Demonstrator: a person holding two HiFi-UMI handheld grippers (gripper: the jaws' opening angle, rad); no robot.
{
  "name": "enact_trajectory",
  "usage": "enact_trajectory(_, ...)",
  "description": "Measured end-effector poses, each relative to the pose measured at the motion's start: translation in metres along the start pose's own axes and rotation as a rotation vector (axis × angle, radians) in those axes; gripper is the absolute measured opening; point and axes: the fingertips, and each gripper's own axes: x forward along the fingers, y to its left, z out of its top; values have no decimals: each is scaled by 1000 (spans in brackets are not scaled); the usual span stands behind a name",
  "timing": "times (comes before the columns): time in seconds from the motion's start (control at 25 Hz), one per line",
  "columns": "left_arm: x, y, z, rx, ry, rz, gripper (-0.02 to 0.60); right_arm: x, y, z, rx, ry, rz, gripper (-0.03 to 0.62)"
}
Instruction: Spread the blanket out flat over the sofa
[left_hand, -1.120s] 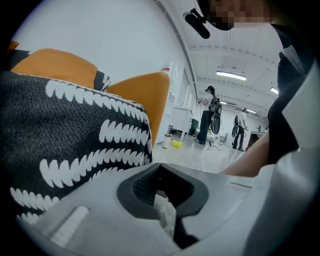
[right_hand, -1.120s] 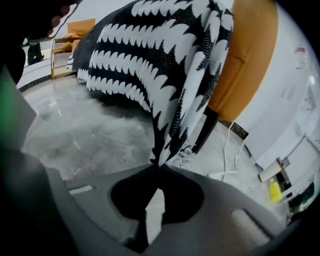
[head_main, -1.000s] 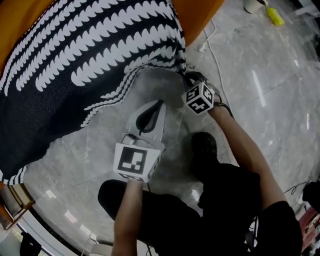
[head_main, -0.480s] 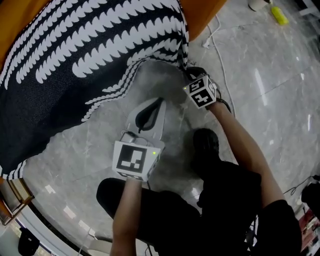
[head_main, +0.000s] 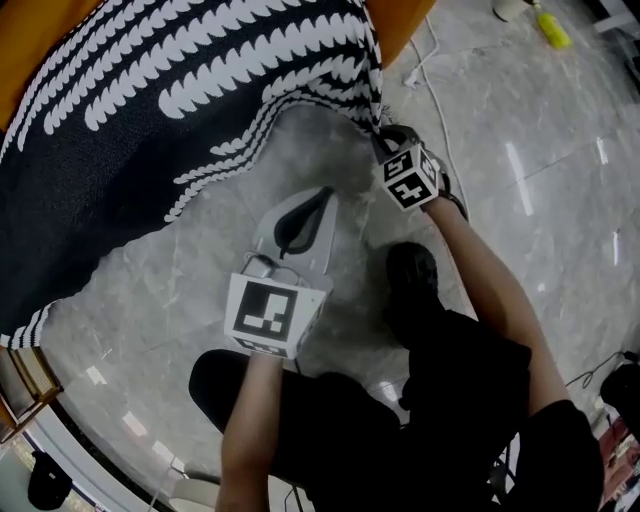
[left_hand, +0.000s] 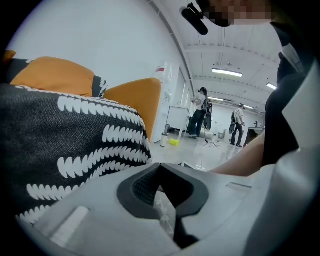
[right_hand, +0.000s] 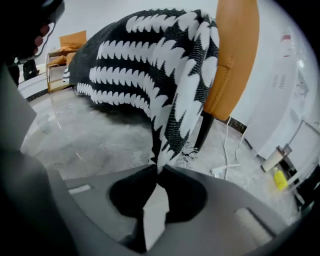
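Two grippers: right gripper (head_main: 383, 140) jaws have just been opening, tips pinching the blanket (head_main: 150, 110) corner; left gripper (head_main: 318, 200) closed on nothing
Blanket: draped over the sofa (head_main: 400, 30), hem running up-left from the pinched corner
Nearer the slack hem: left gripper, apart from it

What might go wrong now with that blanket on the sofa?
The right claw pinches only a corner of the blanket and its jaws have just been opening, so it could slip out and drop to the floor. The left claw is shut and empty, so nothing else holds the fabric.
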Motion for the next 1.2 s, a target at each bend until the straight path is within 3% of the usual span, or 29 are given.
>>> enact_trajectory(0.12,-5,-5,2,-2,-8,-5,9,-8,5,0,-15,12,4,114)
enact_trajectory(0.56,-10,-8,14,-12,-28,-16,11,-55,19,4,-50,27,68,114)
enact_trajectory(0.72,-1,-3,20,-26,-20,9,11,-60,6,4,34,10,74,114)
enact_trajectory(0.96,-8,-4,59,-66,16,11,11,-89,-11,39,56,7,72,114)
enact_trajectory(1.2,-24,-14,87,-72,96,29,11,-137,-9,70,37,33,155,114)
